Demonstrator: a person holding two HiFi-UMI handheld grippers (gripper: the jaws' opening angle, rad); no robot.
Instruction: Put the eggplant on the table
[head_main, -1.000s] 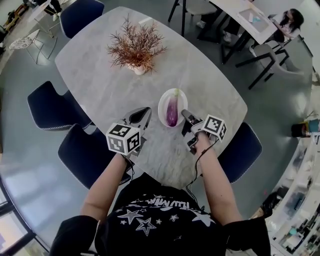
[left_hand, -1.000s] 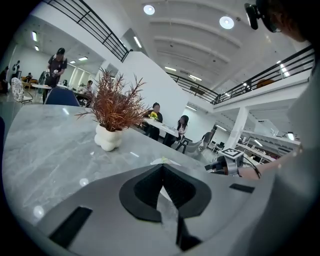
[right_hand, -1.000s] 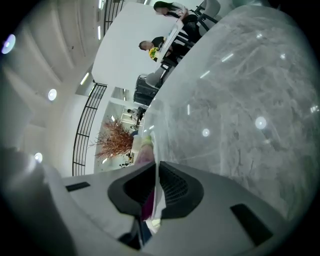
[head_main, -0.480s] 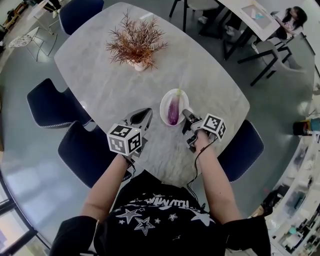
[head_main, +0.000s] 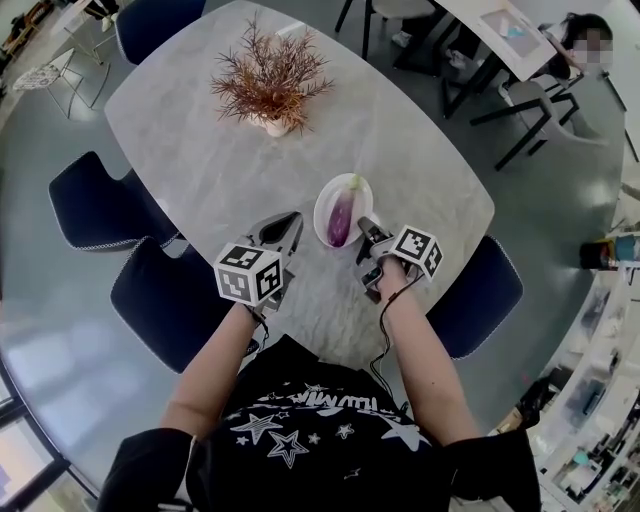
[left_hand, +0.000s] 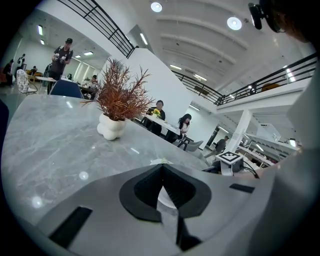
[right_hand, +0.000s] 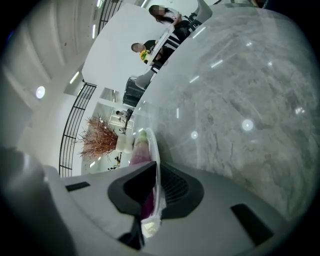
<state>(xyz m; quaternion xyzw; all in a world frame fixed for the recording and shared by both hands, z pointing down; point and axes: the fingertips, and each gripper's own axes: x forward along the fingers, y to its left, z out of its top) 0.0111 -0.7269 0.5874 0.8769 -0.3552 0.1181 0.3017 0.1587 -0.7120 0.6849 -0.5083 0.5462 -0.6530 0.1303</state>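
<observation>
A purple eggplant (head_main: 340, 216) with a green stem lies in a small white plate (head_main: 323, 199) on the grey marble table (head_main: 200, 170). My right gripper (head_main: 364, 228) is at the plate's near right rim. In the right gripper view the plate's rim (right_hand: 153, 146) runs into the slit between the jaws, which are shut on it, and the eggplant (right_hand: 141, 150) lies just left of it. My left gripper (head_main: 285, 228) is shut on nothing, a short way left of the plate; in its view (left_hand: 161, 167) the plate (left_hand: 159, 162) shows just past the tips.
A dried reddish plant in a white vase (head_main: 268, 90) stands further back on the table. Dark blue chairs (head_main: 100, 205) (head_main: 170, 300) stand at the left, and another chair (head_main: 485, 295) at the right. The table's near edge runs close under both grippers.
The right gripper has edged slightly left, closer onto the plate's rim. The left gripper has hardly moved. The eggplant still lies in the plate.
</observation>
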